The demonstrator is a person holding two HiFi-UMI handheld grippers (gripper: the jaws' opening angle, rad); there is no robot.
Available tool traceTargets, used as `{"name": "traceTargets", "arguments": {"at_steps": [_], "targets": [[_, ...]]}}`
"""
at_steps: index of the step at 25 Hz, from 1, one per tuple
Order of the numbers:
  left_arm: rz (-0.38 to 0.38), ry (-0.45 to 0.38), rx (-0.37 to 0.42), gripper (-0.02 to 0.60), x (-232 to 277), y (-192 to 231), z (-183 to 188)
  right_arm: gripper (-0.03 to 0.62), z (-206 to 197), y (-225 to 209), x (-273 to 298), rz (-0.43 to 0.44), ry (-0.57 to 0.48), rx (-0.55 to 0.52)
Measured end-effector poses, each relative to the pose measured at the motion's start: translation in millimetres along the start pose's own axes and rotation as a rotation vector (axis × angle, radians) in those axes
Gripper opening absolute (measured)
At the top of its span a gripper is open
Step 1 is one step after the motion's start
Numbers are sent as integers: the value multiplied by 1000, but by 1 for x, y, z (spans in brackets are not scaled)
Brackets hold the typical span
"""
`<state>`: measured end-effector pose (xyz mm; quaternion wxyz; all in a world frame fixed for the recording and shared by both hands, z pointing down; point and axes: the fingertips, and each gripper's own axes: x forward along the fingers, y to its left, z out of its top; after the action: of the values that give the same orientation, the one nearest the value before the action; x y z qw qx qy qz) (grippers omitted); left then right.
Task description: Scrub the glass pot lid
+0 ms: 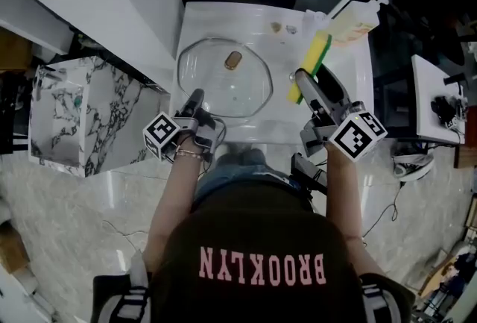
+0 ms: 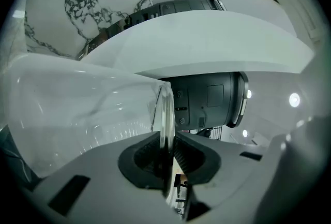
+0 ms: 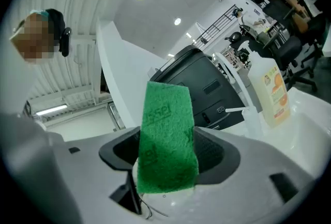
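Clamping the round clear glass pot lid [image 1: 246,90] by its rim, your left gripper [image 1: 195,99] is steadying it; your right gripper [image 1: 301,77] is gripping the green-and-yellow rectangular sponge [image 3: 166,130] for scrubbing.

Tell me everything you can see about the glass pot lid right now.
The glass pot lid is round, clear and slightly domed, with a small brownish knob at its centre. It lies over the white sink, knob side up. The left hand-held gripper is shut on its near rim, the edge pinched between both jaws. The sponge is apart, to its right.
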<state>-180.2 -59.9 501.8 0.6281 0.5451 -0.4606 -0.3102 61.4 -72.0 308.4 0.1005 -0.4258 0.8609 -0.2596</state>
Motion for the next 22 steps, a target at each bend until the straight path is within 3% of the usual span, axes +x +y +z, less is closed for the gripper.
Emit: {"name": "traceTargets", "arguments": {"at_steps": [4,12,17,22], "targets": [[-45,0,-33,40,0,-11,-1,287,-22,18,12,70,142,-64],[-112,48,-105,32,4,-33,-7,287,-127,45,33,209,602,-138],[-108,63,-101,32,5,-30,-7,288,-192,42,25,170,875,-287],[-96,73,-122,32,5,-24,-7,287,-215,35,29,107,998,-372]]}}
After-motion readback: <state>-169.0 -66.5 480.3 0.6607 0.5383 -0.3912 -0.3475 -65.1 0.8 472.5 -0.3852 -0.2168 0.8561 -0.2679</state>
